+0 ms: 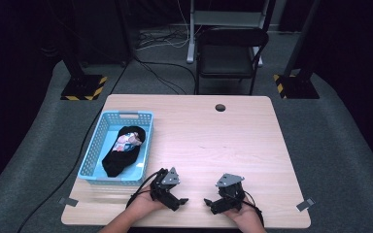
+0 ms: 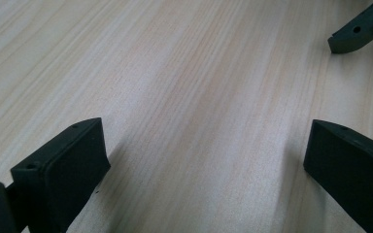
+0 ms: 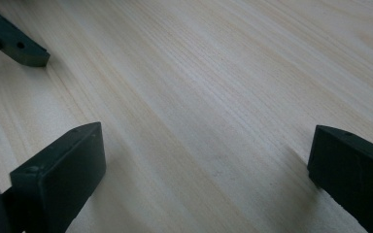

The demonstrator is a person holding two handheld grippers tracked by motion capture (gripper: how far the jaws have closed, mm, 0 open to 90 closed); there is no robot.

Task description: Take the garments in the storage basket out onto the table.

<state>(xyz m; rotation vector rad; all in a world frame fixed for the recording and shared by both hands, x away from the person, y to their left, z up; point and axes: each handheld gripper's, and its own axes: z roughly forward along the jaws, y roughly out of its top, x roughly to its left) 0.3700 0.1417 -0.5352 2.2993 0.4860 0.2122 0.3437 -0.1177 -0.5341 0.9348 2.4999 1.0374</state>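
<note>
left claw (image 1: pixel 179 195): I'm holding it wide, empty, near edge.
right claw (image 1: pixel 212 203): wide, empty too.
risk: jaws facing, tips clashing.
basket (image 1: pixel 93 150): far-left reach snagging rim, dragging sock (image 1: pixel 121 156).

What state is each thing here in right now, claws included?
Left claw: open, empty, low over the table.
Right claw: open, empty, low over the table.
Blue basket: upright, holding clothes.
Black garment: bundled inside the basket.
Chair: upright, unoccupied.
</note>
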